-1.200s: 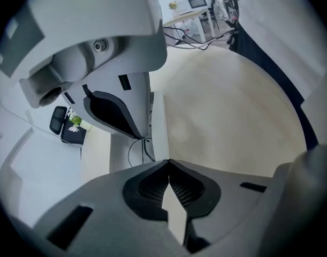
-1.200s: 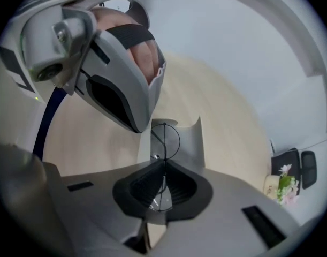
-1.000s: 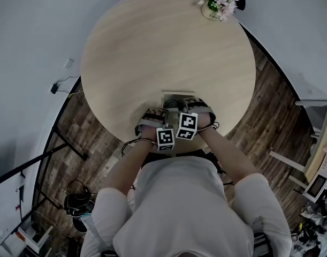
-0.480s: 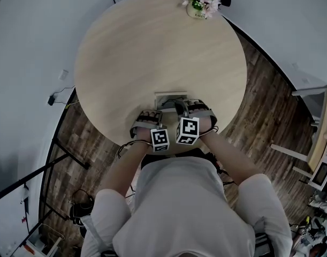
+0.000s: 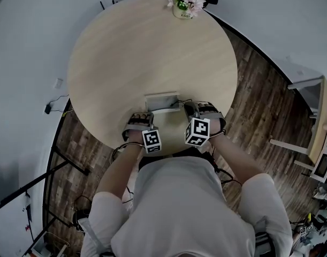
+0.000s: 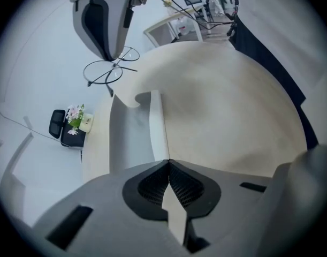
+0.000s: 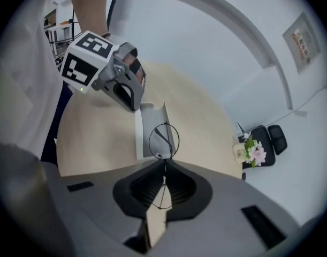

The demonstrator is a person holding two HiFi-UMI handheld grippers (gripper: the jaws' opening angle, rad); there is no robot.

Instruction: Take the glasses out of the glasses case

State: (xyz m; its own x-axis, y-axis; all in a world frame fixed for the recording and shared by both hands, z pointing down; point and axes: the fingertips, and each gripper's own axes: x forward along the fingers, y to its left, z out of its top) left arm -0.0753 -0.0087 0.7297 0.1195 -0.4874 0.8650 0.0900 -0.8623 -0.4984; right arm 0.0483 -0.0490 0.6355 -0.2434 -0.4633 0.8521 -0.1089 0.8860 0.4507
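Observation:
The open white glasses case [image 5: 162,101] lies near the table's front edge. My left gripper [image 6: 168,164] is shut on the case's long side wall [image 6: 157,127] and holds it down; in the head view it [image 5: 142,120] sits at the case's left end. My right gripper [image 7: 164,162] is shut on thin black wire-rimmed glasses [image 7: 164,138], pinched at the frame between the round lenses. In the left gripper view the glasses [image 6: 105,72] hang from the right gripper [image 6: 111,52], lifted above and apart from the case [image 6: 130,138], which looks empty.
A small vase of pink flowers [image 5: 184,4] stands at the far edge of the round wooden table [image 5: 142,52]. A black chair [image 7: 274,137] is behind it. The person's arms and torso fill the near side. Wood floor surrounds the table.
The right gripper has lifted and moved right, away from the case, carrying the glasses out with it. The left gripper has stayed on the case.

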